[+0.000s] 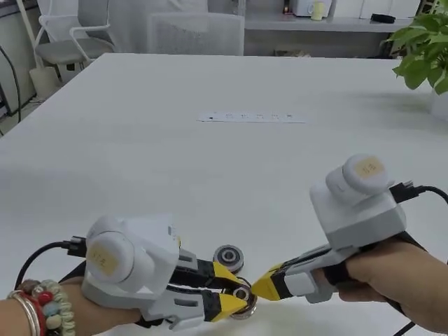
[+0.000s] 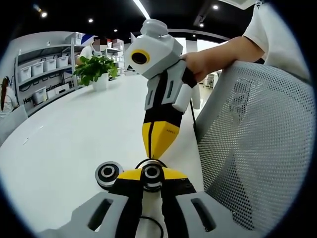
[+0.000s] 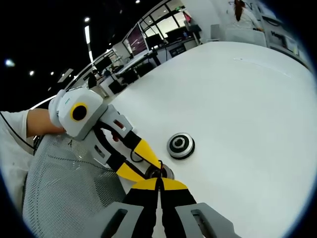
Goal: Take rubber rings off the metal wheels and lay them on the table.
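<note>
One metal wheel (image 1: 229,257) (black-ringed) lies flat; second wheel (image 1: 245,304) sits between jaws.

The white-and-grey left gripper with yellow jaw tips (image 1: 241,290) sits low, jaws clamped around a small metal wheel (image 2: 152,174). The matching right gripper (image 1: 256,285) angles in, jaws pressed together, nose to nose with it. The bare right hand (image 1: 392,276) grips it from behind.

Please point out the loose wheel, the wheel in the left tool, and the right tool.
loose wheel (image 1: 229,257): head view, its dark centre hub.
held wheel (image 2: 152,174): left gripper view, its hub between the yellow jaws.
right tool (image 1: 255,287): head view, its closed yellow tips.
</note>
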